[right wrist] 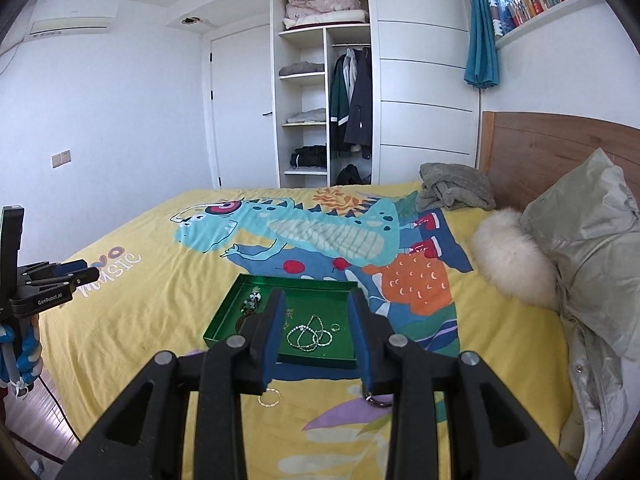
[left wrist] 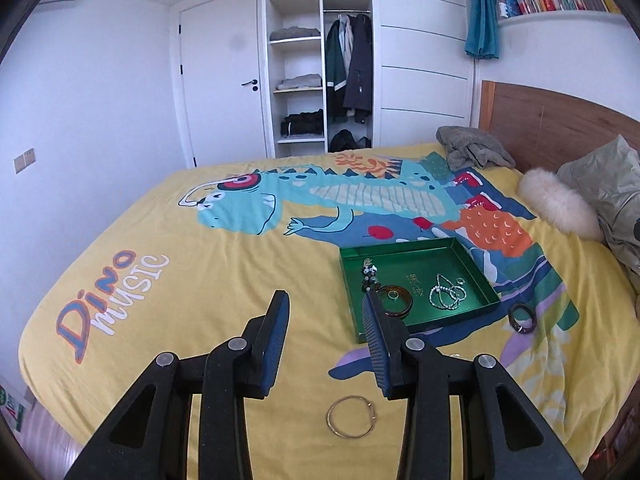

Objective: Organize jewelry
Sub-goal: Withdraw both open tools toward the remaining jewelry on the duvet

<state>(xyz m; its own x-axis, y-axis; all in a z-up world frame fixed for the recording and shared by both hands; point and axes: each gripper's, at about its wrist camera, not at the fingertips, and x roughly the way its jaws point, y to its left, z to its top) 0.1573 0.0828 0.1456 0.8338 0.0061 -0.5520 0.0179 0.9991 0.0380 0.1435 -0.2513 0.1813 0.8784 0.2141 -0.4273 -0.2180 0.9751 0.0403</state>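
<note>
A green tray (left wrist: 472, 264) lies on the yellow dinosaur bedspread; it also shows in the right wrist view (right wrist: 224, 320). It holds a pearl bracelet (left wrist: 446, 296), a brown bangle (left wrist: 398, 300), a small ring (left wrist: 461, 281) and a dark beaded piece (left wrist: 368, 276). A gold hoop bangle (left wrist: 351, 416) lies on the bed below my open, empty left gripper (left wrist: 326, 312). A dark bangle (left wrist: 522, 317) lies right of the tray. My right gripper (right wrist: 318, 312) is open and empty above the tray's near edge. The left gripper also shows at the right wrist view's left edge (right wrist: 60, 280).
A grey garment (left wrist: 472, 148), a fluffy white pillow (left wrist: 556, 204) and a pale green jacket (left wrist: 604, 184) sit near the wooden headboard (left wrist: 560, 120). An open wardrobe (left wrist: 320, 72) and a door (left wrist: 220, 80) stand beyond the bed.
</note>
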